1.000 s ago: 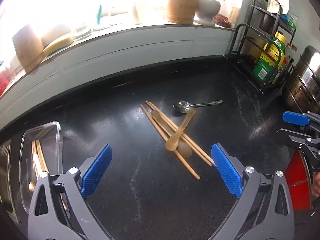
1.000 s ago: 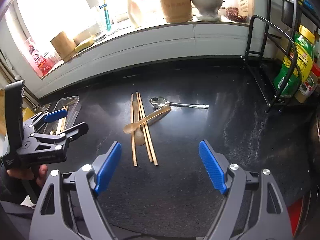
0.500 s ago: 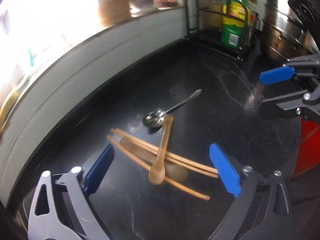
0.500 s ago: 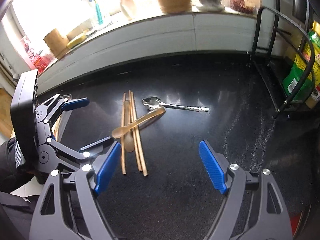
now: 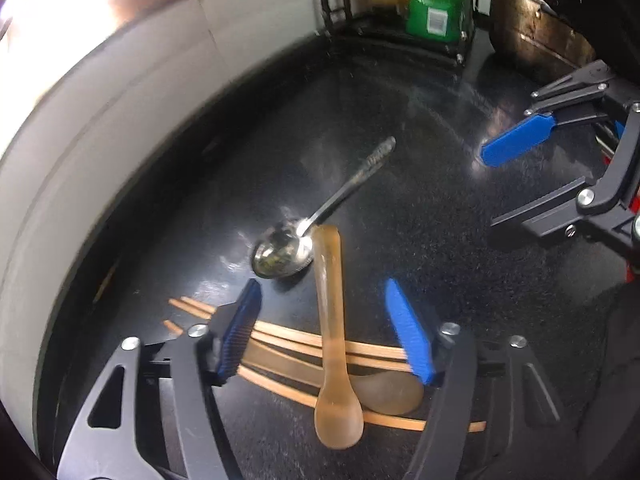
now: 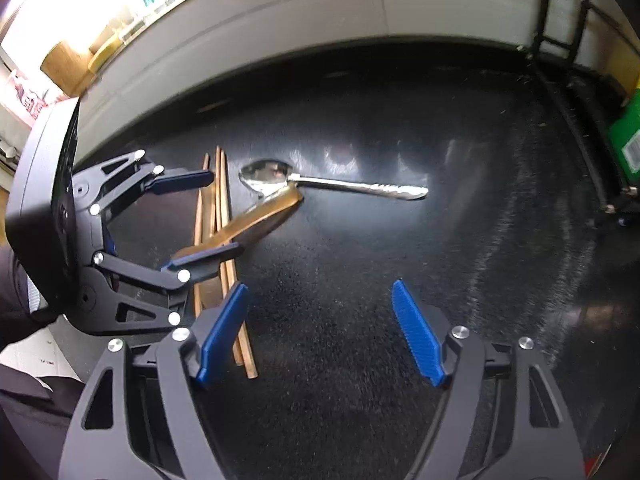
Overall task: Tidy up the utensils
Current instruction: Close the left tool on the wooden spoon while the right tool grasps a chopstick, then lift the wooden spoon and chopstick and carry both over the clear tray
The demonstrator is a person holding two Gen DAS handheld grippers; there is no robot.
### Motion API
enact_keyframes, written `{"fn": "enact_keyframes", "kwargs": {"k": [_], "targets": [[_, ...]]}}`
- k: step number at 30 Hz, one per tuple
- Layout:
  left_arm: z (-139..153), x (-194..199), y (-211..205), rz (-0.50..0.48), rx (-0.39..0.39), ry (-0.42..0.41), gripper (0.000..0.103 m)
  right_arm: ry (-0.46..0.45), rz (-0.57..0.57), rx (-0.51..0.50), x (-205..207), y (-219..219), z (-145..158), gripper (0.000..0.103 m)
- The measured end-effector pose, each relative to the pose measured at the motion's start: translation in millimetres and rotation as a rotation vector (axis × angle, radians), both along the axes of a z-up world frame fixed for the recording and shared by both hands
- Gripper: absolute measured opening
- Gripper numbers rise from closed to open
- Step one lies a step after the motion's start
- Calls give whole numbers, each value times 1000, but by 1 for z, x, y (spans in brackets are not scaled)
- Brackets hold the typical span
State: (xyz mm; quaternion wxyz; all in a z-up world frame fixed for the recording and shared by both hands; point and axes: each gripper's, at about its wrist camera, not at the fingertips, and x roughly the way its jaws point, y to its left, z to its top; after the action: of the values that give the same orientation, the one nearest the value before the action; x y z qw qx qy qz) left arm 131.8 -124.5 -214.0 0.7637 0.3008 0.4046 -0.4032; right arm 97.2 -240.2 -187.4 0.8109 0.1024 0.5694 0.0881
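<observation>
An amber spoon (image 5: 330, 320) lies across several wooden chopsticks (image 5: 288, 340) on the black counter (image 5: 440, 240), with a second amber spoon (image 5: 392, 396) under them. A metal spoon (image 5: 284, 258) lies just beyond, its bowl by the amber handle's tip. My left gripper (image 5: 324, 334) hangs low over the pile, jaws closing, with the amber spoon's handle between the pads but untouched. The right wrist view shows the left gripper (image 6: 196, 218) straddling the chopsticks (image 6: 220, 200) and amber spoon (image 6: 260, 212). My right gripper (image 6: 320, 334) is closing over bare counter, short of the metal spoon (image 6: 340, 186).
A black wire rack (image 5: 332, 8) with a green packet (image 5: 436, 12) stands at the counter's far corner, a metal pot (image 5: 540, 48) beside it. A white tiled wall (image 6: 280, 28) runs along the back. The right gripper's blue pad (image 5: 516, 144) hovers right of the metal spoon.
Both grippers have dropped closer to the utensil pile. The left one rolled and narrowed its jaws around the amber spoon's handle; the clear tray has left its view. The right jaws narrowed slightly.
</observation>
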Motion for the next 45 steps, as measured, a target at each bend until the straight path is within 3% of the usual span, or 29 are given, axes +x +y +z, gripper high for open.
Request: {"fn": "enact_keyframes", "kwargs": {"k": [6, 7, 10, 12, 17, 26, 33, 41, 43, 45], "targets": [[-19, 10, -7, -1, 26, 97, 46, 26, 24, -14, 15, 0, -16, 69], [-19, 12, -6, 4, 21, 105, 41, 30, 22, -14, 15, 1, -18, 69], [-18, 15, -7, 30, 13, 112, 13, 37, 21, -9, 19, -1, -22, 65], [-10, 22, -2, 84, -21, 143, 13, 44, 30, -4, 22, 2, -25, 59], [34, 32, 44, 273, -155, 167, 13, 30, 96, 10, 28, 22, -27, 55], [62, 28, 117, 575, -210, 171, 13, -59, 322, -143, 37, 89, -35, 50], [62, 22, 127, 652, -226, 169, 13, -103, 353, -198, 34, 104, -42, 46], [71, 11, 138, 667, -246, 149, 13, -117, 363, -246, 22, 99, -46, 45], [72, 9, 139, 677, -248, 150, 12, -123, 355, -238, 24, 102, -46, 39], [73, 6, 143, 703, -252, 161, 13, -109, 346, -231, 27, 103, -45, 8]]}}
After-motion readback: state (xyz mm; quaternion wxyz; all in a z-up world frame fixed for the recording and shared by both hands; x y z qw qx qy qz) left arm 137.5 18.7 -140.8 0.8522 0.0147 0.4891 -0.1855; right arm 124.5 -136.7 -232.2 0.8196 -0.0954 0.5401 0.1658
